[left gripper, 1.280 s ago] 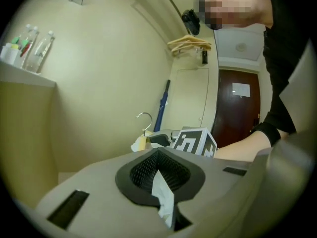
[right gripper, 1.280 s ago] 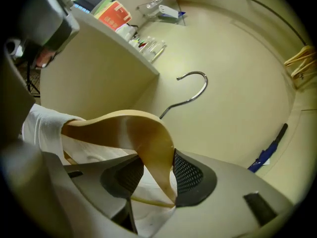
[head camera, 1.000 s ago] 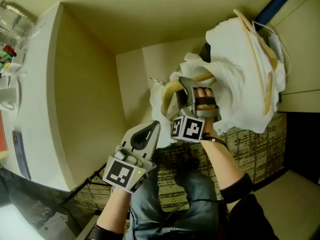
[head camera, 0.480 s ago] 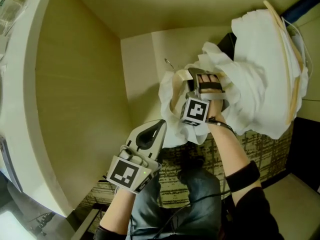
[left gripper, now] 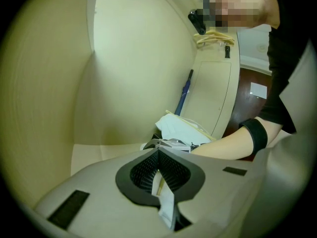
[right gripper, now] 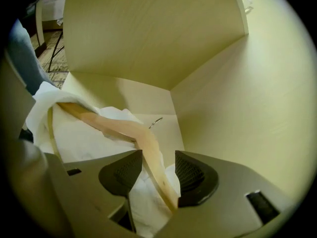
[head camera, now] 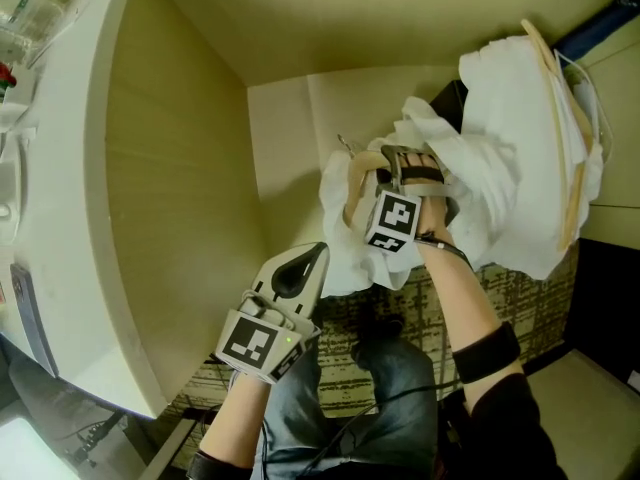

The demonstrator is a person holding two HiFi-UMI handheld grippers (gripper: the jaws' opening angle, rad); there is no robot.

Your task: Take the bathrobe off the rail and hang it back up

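Now look at the white bathrobe (head camera: 440, 148), bunched up high inside the wardrobe, close to the back corner. Draped over a wooden hanger (right gripper: 143, 143), with the small metal hook (right gripper: 155, 122) poking out and seeming to catch on nothing. No rail to be seen in any view.

See the right gripper (right gripper: 157, 162) with its jaws on both sides of the hanger's arm, opening, pads not pressing the wood. See the left gripper (left gripper: 158, 155) lower down, just beside the robe's edge, jaws shut tight and clearly holding nothing.

Probably best not to let go all the way, or hanger and robe could drop. Better to take hold of the wood again near the hook, lift it up, and set the hook over the rail. Bring the left jaws up to hold the loose cloth out of the way.

Beside the robe, on the right, another white robe on a second hanger (head camera: 558, 138). All around, pale yellow wardrobe walls (head camera: 180, 218). Down below, a patterned carpet (head camera: 500, 288). Far left, a white counter (head camera: 60, 168).
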